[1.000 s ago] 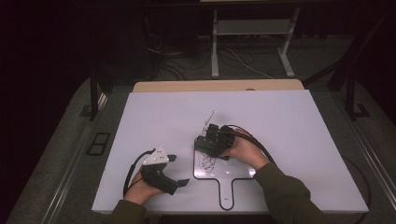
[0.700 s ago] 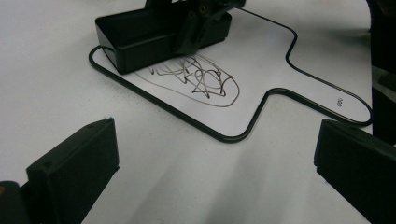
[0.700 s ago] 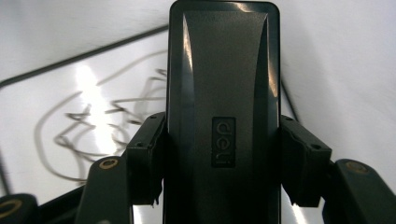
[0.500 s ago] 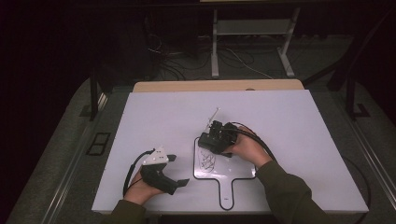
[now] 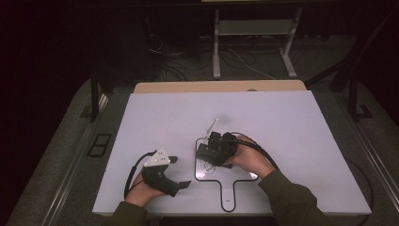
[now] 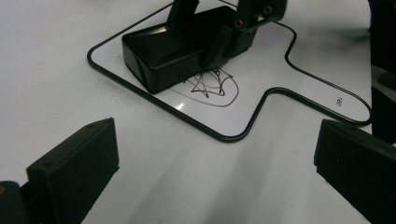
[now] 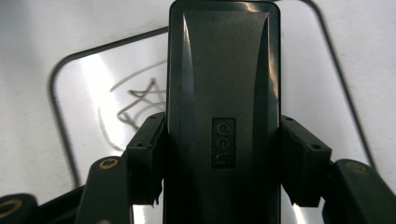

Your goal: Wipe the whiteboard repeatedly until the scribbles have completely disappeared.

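Observation:
A small white board [image 5: 228, 193] with a black rim and a handle lies flat on the table, with a dark scribble [image 6: 210, 86] drawn on it. My right gripper [image 5: 211, 150] is shut on a black block eraser [image 7: 224, 84], and both pads press its long sides. The eraser [image 6: 163, 46] rests on the board at the edge of the scribble [image 7: 135, 105] and covers part of it. My left gripper [image 5: 180, 172] rests on the table left of the board. Its jaws stand wide open with nothing between them [image 6: 215, 158].
A thin white stick-like object [image 5: 211, 127] lies just beyond the board's far edge. A tan board edge [image 5: 216, 86] runs behind the white table [image 5: 291, 117]. Cables and a metal stand are on the dark floor beyond it.
My right gripper has slid the eraser a little across the board, toward the near left. The left gripper has stayed where it was.

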Action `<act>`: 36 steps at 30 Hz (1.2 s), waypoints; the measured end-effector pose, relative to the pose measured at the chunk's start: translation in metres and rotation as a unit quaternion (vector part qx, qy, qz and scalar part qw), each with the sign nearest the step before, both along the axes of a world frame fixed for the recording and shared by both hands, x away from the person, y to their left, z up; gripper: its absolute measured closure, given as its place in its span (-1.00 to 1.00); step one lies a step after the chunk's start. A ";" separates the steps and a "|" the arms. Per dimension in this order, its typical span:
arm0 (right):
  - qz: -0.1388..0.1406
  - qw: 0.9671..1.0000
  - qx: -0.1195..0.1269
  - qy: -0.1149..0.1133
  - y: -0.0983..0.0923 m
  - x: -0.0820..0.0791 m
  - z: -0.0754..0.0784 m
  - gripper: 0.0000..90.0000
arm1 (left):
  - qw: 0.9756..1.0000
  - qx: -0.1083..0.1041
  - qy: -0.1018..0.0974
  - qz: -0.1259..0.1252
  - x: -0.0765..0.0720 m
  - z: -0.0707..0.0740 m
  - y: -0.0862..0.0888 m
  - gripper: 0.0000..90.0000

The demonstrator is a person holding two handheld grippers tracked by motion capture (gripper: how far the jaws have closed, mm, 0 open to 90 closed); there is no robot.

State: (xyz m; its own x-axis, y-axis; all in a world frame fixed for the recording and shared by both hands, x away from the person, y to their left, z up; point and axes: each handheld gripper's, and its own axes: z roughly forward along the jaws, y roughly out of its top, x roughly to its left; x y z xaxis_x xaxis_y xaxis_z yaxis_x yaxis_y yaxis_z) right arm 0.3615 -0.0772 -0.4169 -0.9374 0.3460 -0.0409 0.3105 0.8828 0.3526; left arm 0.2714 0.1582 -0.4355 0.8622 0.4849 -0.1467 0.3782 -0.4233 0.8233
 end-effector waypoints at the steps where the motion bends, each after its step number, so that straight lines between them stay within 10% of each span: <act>1: 0.003 1.000 0.000 0.001 0.001 -0.002 0.000 -0.14 | 1.000 0.000 0.000 0.000 0.000 0.000 0.000 -1.00; 9: 0.023 1.000 -0.005 0.000 0.003 -0.014 0.000 -0.14 | 1.000 0.001 0.001 0.000 0.000 0.000 -0.001 -1.00; 23: -0.034 0.999 -0.001 0.004 -0.006 0.021 0.000 -0.14 | 1.000 0.005 0.000 -0.003 0.000 0.000 0.000 -1.00; 36: 0.006 1.000 0.000 0.012 0.000 0.002 0.000 -0.15 | 1.000 0.004 0.001 -0.002 0.000 0.000 -0.001 -1.00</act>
